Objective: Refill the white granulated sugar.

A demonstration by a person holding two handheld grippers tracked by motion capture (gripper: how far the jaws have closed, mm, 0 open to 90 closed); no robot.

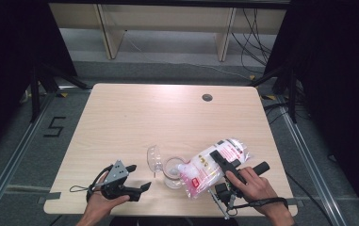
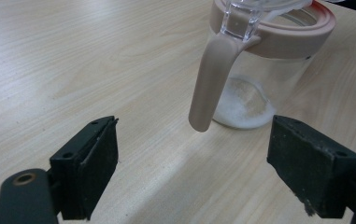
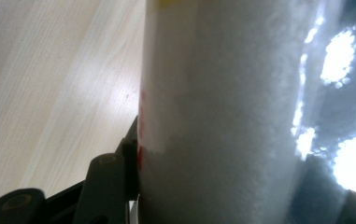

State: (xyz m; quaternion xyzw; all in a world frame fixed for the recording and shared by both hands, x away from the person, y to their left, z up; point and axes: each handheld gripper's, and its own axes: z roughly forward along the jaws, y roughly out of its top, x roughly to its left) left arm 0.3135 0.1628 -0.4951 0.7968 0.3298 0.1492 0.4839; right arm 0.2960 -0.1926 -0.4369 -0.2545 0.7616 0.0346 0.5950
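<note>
Right gripper (image 1: 224, 165) clamps a clear plastic bag (image 1: 210, 167) of white granules, tilted with its lower end at the mouth of a glass jar (image 1: 172, 172). Left gripper (image 1: 137, 178) rests near the table's (image 1: 167, 113) front edge, jaws spread wide and holding nothing, just beside the jar. Jar's hinged lid (image 1: 154, 157) stands open; white granules (image 2: 243, 105) cover its bottom.

- The table (image 1: 134, 117) has a pale wood-grain top, smooth with a soft sheen.
- The jar (image 2: 264, 79) is clear and glossy, glass or plastic, hard to say which; its collar and handle are matt beige plastic.
- The bag (image 1: 210, 165) is shiny, crinkled clear plastic film.
- The left gripper (image 2: 210, 170) has matt black pads, slightly rough.
</note>
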